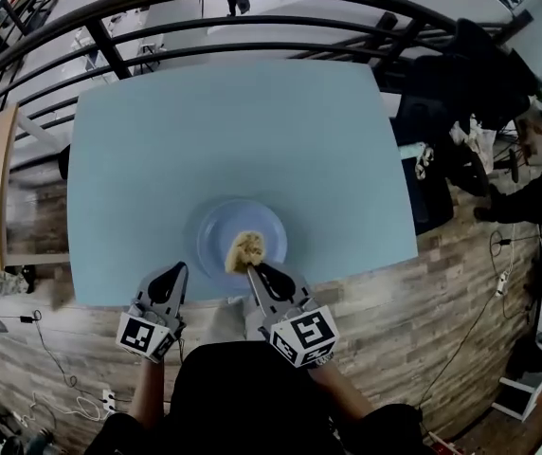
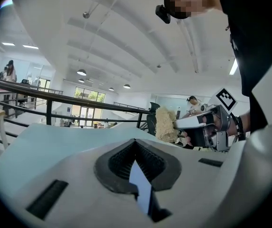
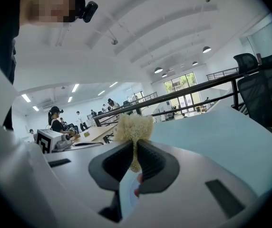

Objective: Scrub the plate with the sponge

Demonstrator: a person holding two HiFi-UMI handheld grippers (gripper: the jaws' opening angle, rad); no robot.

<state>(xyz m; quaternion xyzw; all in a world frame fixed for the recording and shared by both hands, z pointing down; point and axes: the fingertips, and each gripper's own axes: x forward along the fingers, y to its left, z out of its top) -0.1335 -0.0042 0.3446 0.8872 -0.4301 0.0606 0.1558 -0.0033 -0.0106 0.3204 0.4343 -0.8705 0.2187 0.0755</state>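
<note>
Plate (image 1: 225, 227) by the middle of the table's (image 1: 233, 121) near edge. The right gripper (image 1: 252, 269) pinches the sponge (image 1: 244, 251) between its jaws and holds it over the plate's right half. We judge the scrubbing barely begun or in progress, since no soiling or suds show either way. The left gripper (image 1: 174, 271), jaws pressed together on nothing, sits at the near edge just left of the plate and does not steady it. Sponge-to-plate contact is unclear, and the right gripper covers the plate's near rim.
</note>
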